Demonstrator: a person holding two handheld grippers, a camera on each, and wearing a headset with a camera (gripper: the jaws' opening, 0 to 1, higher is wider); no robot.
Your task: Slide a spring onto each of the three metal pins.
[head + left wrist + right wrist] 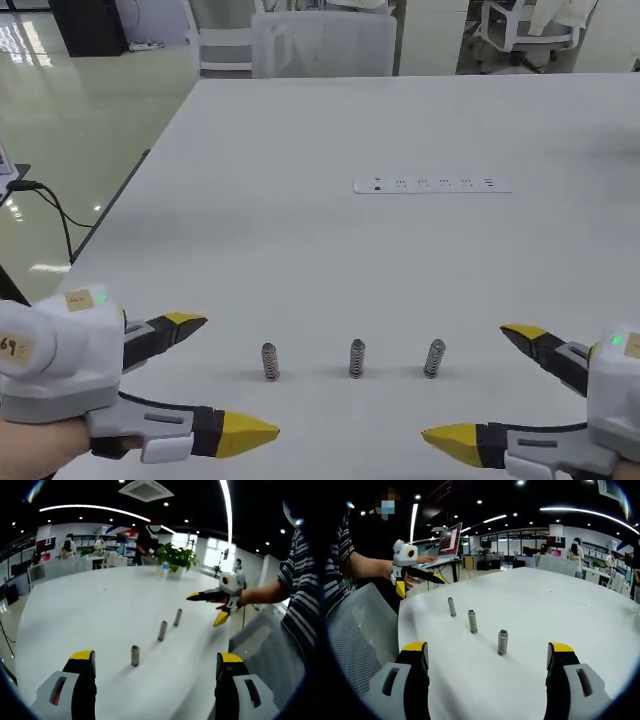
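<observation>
white table (pixel 300 150), head view. three springs stand upright in a row at 6 o'clock: left spring (pixel 270 361), middle spring (pixel 357 358), right spring (pixel 434 357), each apart from the next. cannot tell the pins inside them, too small. left gripper (pixel 240 376) at 8 o'clock, jaws wide apart, empty, near left spring, not touching. right gripper (pixel 464 382) at 4 o'clock, jaws wide apart, empty, near right spring, not touching. power strip (pixel 432 185) lies flat toward 12 o'clock, well apart from the springs.
</observation>
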